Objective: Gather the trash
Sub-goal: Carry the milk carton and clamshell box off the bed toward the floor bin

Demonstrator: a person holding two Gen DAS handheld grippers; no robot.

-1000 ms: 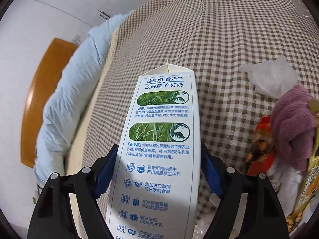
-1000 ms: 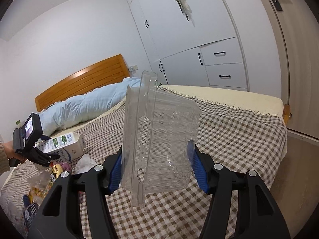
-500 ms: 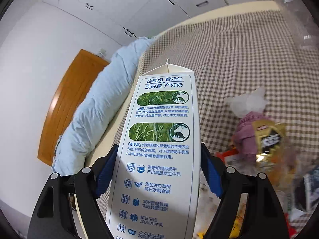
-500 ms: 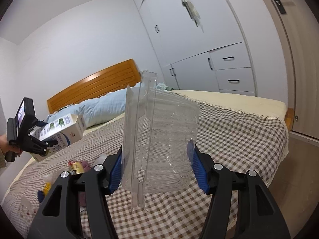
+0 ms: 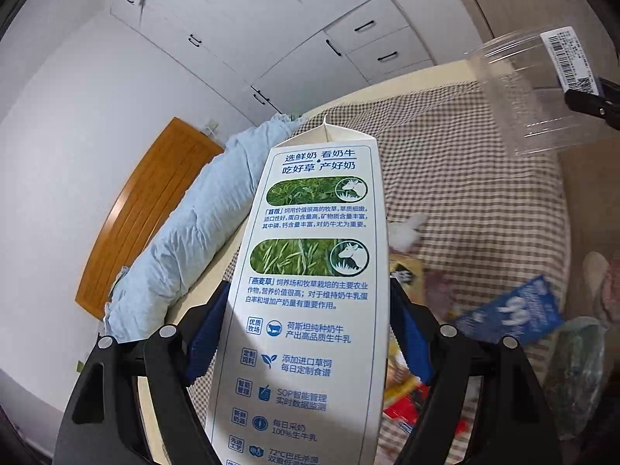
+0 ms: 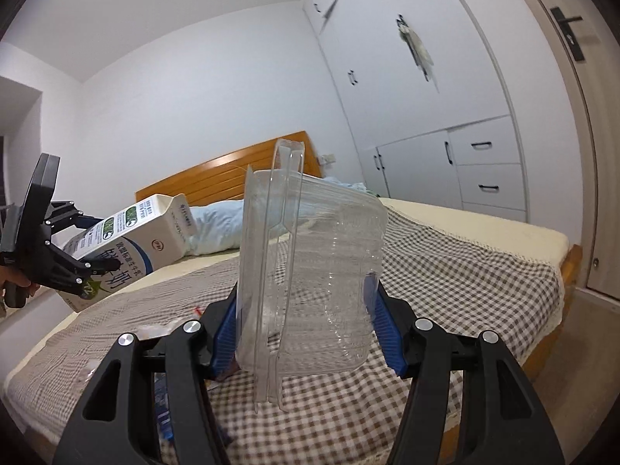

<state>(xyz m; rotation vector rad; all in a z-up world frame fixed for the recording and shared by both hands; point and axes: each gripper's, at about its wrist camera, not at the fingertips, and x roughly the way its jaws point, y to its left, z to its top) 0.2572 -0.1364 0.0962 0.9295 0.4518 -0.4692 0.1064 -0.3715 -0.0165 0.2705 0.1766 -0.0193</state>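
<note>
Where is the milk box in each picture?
Left wrist view: the milk carton fills the middle, clamped in the left tool.
Right wrist view: it is at the left edge, tilted, above the bed.
Shared landmark: the wooden headboard.

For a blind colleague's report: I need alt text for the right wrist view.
The right claw grips a clear plastic box above a checked bedspread. At far left, the left claw holds a milk carton.
</note>
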